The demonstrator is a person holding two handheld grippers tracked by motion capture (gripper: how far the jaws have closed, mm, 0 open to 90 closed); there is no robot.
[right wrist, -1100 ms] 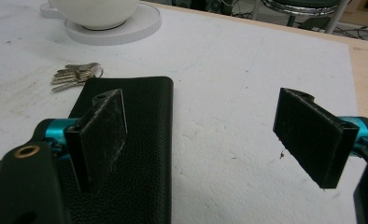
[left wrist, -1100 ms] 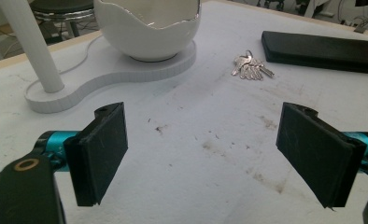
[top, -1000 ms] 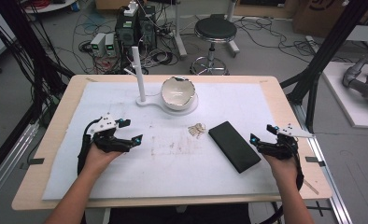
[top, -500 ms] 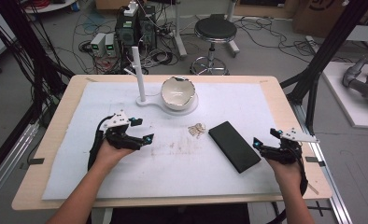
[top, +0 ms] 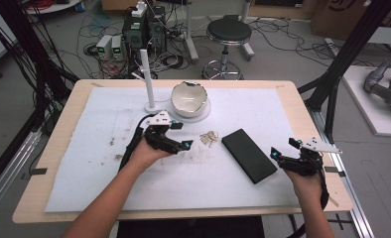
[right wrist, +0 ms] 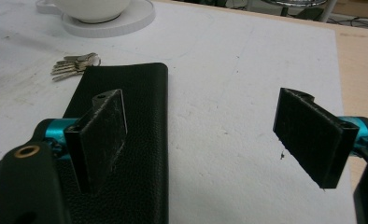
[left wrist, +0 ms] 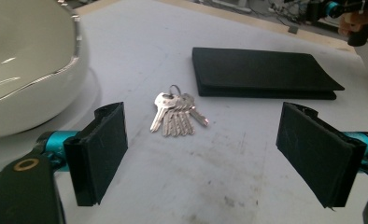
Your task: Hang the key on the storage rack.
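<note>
A bunch of silver keys [top: 210, 138] lies on the white mat [top: 109, 119], just left of a black leather wallet [top: 248, 154]. My left gripper [top: 183, 135] stands open a short way left of the keys. In the left gripper view the keys [left wrist: 175, 116] lie ahead between the wide-apart jaws of the left gripper [left wrist: 205, 140], with the wallet [left wrist: 261, 74] beyond. My right gripper [top: 285, 148] is open at the wallet's right end. In the right gripper view the right gripper [right wrist: 201, 130] has its left jaw over the wallet [right wrist: 140, 102]; the keys [right wrist: 74, 65] lie farther off.
A white bowl [top: 188, 97] sits on a round white base at the back middle, with a white upright post [top: 147, 79] to its left. The bowl [left wrist: 28, 60] is close on the left in the left gripper view. The table's wooden edge [top: 312, 119] runs at the right.
My left gripper has moved to the right across the mat, up to the keys. The right gripper has barely shifted. Keys and wallet lie as before.
</note>
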